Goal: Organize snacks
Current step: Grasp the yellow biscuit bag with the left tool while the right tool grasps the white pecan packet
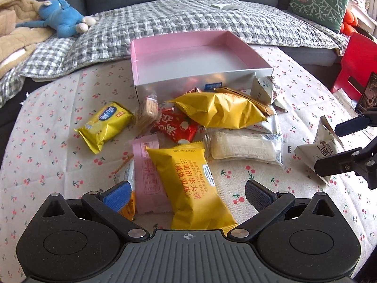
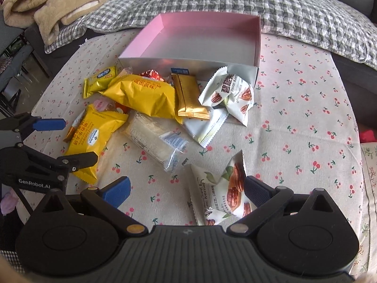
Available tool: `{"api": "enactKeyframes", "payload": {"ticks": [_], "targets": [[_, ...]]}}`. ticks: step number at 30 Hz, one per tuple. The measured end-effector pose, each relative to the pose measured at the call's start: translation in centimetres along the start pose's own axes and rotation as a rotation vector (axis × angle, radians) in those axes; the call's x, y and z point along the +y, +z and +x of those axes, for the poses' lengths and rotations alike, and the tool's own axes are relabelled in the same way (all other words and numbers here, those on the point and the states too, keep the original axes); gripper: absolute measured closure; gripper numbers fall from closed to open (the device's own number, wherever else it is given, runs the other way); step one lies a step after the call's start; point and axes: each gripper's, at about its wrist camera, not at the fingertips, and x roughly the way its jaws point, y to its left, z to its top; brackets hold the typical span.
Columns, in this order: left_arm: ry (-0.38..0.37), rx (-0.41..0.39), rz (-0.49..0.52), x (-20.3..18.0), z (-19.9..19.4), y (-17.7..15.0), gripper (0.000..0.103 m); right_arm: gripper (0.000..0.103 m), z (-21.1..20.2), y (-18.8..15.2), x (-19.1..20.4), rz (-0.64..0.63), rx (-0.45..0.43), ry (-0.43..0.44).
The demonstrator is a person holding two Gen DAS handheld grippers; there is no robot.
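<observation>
An empty box [image 1: 202, 75] with a pink inside stands at the back of the table; it also shows in the right wrist view [image 2: 188, 62]. Several snack packets lie in front of it. My left gripper [image 1: 187, 194] is open around a yellow waffle sandwich packet [image 1: 190, 184], seen too in the right wrist view [image 2: 93, 139]. My right gripper [image 2: 187, 189] is open around a white pecan packet [image 2: 221, 193], which also shows in the left wrist view [image 1: 322, 146]. A large yellow bag [image 1: 221, 110] lies mid-pile.
A cherry-print cloth [image 2: 306, 118] covers the table. Behind it is a sofa with a checked blanket [image 1: 165, 21], a blue plush toy [image 1: 61, 21] and a green cushion [image 1: 318, 2]. A red stool [image 1: 355, 63] stands at the right.
</observation>
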Motion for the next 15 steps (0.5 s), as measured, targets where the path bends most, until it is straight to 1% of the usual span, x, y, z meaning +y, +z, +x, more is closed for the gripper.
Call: {"api": "enactKeyframes", "payload": {"ticks": [3, 5, 7, 10, 13, 15], "targets": [[-0.039, 0.019, -0.005, 0.5, 0.4, -0.3, 0.002, 0.005, 0.3, -0.6, -0.3, -0.011, 0.025, -0.006], [-0.065, 0.030, -0.011, 0.8, 0.7, -0.3, 0.002, 0.005, 0.4, -0.8, -0.8, -0.008, 0.034, -0.017], [-0.085, 0.036, -0.024, 0.9, 1.1, -0.2, 0.002, 0.007, 0.5, -0.8, -1.3, -0.006, 0.035, -0.046], [-0.123, 0.048, -0.050, 1.2, 1.4, 0.0, 0.007, 0.008, 0.3, -0.8, -1.8, -0.009, 0.033, -0.091], [-0.140, 0.040, -0.056, 1.1, 1.4, 0.3, 0.009, 0.007, -0.5, -0.8, -2.1, -0.006, 0.011, -0.086], [-0.133, 0.037, -0.053, 0.9, 1.5, 0.4, 0.013, 0.006, -0.3, -0.8, -2.6, 0.014, 0.019, -0.092]]}}
